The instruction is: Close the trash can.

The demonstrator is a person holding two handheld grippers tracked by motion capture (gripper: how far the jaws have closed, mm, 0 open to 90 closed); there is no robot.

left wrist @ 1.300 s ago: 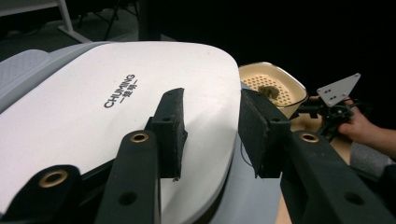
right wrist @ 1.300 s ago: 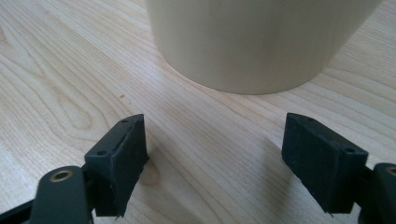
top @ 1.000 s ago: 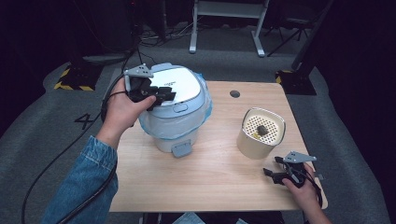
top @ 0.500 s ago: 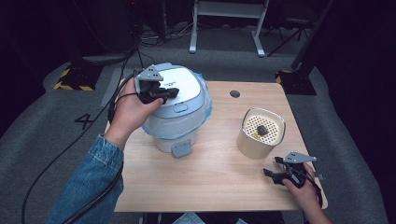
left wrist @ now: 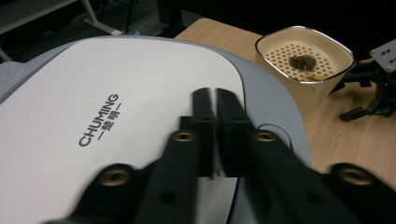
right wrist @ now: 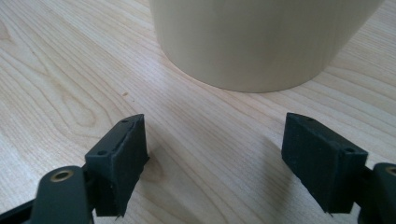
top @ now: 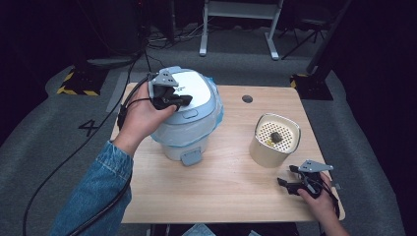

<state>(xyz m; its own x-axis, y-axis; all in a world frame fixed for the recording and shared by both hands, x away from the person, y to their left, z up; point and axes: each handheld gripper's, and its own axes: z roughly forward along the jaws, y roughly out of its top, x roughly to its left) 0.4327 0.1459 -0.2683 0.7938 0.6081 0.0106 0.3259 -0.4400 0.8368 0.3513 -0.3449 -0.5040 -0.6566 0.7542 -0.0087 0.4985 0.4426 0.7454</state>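
A white-lidded, pale blue appliance (top: pixel 196 93) marked CHUMING (left wrist: pixel 98 119) stands at the table's back left. My left gripper (top: pixel 183 101) (left wrist: pixel 215 93) lies over its lid, pointing right. Its jaws have just been opening a hair from fully closed; they stand almost together with nothing between them. A cream container (top: pixel 274 142) (left wrist: pixel 306 70) with a perforated insert holds a dark lump (top: pixel 276 136) (left wrist: pixel 302 61). My right gripper (top: pixel 284 185) (right wrist: pixel 215 126) rests open on the wood just in front of that container (right wrist: pixel 261 42), nothing between its pads.
The wooden table (top: pixel 221 196) has a round cable hole (top: pixel 247 99) at the back. A grey latch (top: pixel 191 157) sticks out at the appliance's front. Black cables trail off the table's left side. Dark floor and a white stand leg (top: pixel 202 29) lie behind.
My left hand has shifted a little to the right over the lid, and its jaws have come together. The right gripper has stayed put.
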